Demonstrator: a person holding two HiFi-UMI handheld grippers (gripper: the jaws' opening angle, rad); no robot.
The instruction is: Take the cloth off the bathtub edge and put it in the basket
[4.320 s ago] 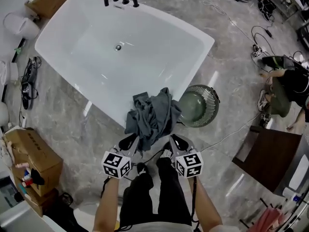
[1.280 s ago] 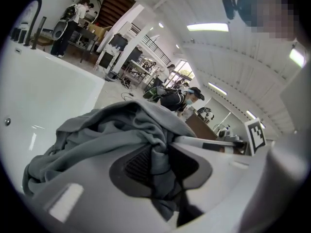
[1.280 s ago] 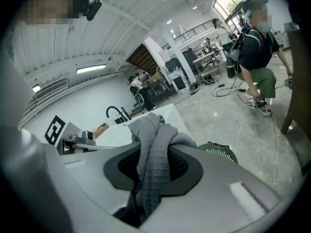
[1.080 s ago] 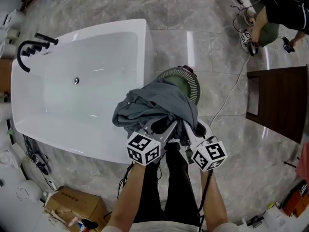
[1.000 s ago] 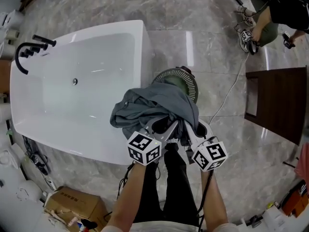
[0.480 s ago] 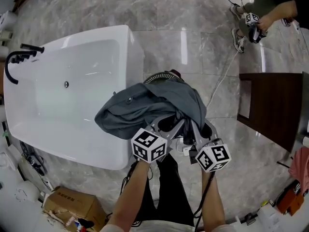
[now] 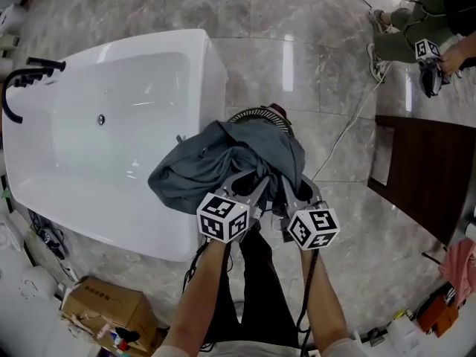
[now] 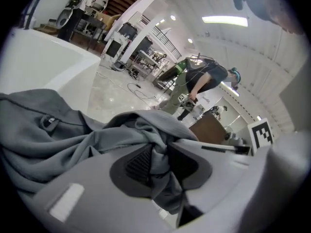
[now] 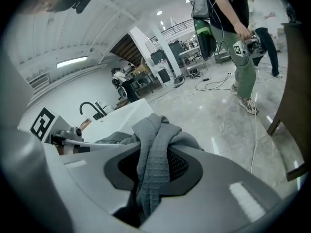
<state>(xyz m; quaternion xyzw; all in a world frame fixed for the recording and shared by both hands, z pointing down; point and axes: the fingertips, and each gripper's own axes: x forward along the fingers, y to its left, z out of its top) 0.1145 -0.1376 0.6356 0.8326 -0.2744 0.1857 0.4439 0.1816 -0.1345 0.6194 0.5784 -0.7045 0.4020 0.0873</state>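
Observation:
A crumpled grey cloth [image 7: 223, 161] hangs in the air between both grippers, off the white bathtub [image 7: 111, 125]. It drapes over most of the round green basket [image 7: 260, 116], whose ribbed rim peeks out beyond it on the floor. My left gripper [image 7: 255, 187] is shut on a fold of the cloth [image 8: 158, 161]. My right gripper [image 7: 286, 187] is shut on another bunched fold of the cloth [image 9: 153, 164]. The two grippers sit close side by side just above the basket's near side. The basket's inside is hidden by the cloth.
The bathtub with black taps [image 7: 26, 76] lies left of the basket. A dark wooden table [image 7: 428, 169] stands to the right, with a white cable [image 7: 342, 136] running across the marble floor. A person [image 7: 439, 28] crouches at far right. A cardboard box [image 7: 104, 307] sits at lower left.
Both grippers have sunk with the cloth, bringing it lower over the basket. More of the basket's rim is now covered. The grip on the cloth is unchanged.

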